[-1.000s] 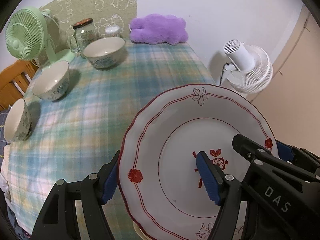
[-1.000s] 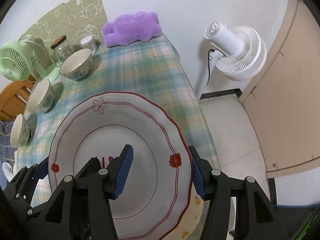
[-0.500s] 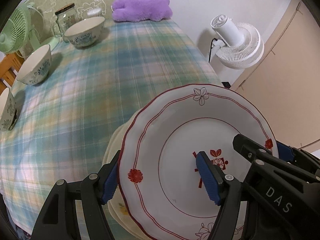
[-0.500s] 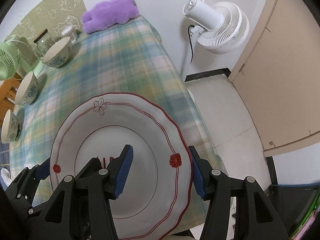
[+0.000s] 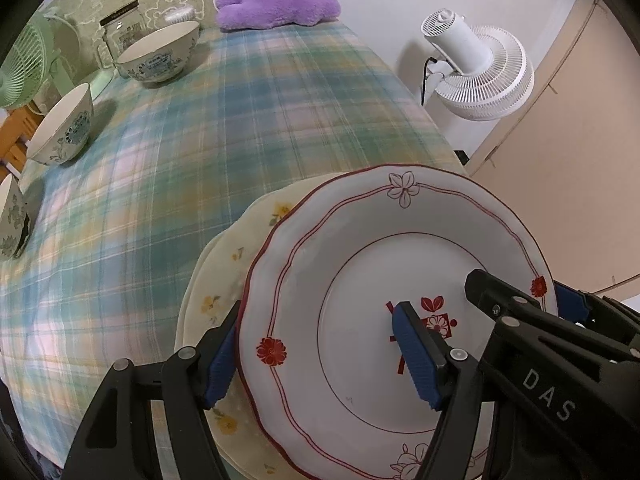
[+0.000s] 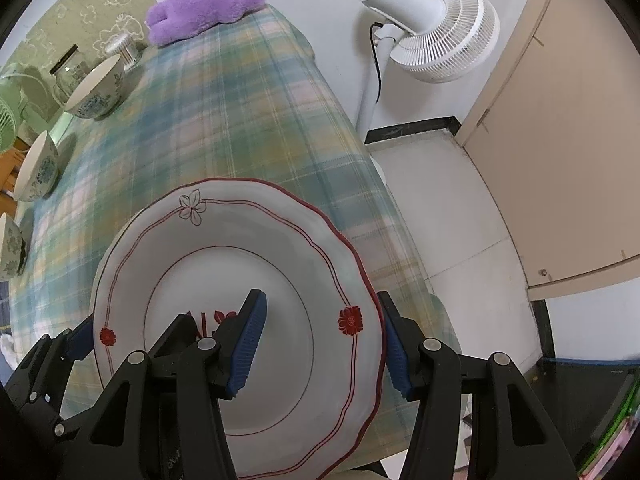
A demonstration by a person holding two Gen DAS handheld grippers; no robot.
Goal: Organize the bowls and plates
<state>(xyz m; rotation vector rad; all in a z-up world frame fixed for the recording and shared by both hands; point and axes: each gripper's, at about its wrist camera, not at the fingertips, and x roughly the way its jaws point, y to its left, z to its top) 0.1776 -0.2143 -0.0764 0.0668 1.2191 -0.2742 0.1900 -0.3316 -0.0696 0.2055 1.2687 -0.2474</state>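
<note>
The white letters "DAS" stood on the black arm of the right gripper, just right of the left gripper's blue-padded right finger. Writing on the jar label was too small to read.

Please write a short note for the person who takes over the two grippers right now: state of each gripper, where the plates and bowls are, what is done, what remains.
Left gripper: shut on the left rim of the red-trimmed plate.
Right gripper: shut on the same plate's right rim.
The plate is held tilted just above a cream floral plate that lies at the near edge of the plaid-covered table; whether they touch cannot be told.
Three patterned bowls stand separately along the table's left side.
Done: the plate is brought over the stack.
Left: set it down, release both grippers, then probably gather the bowls.
</note>
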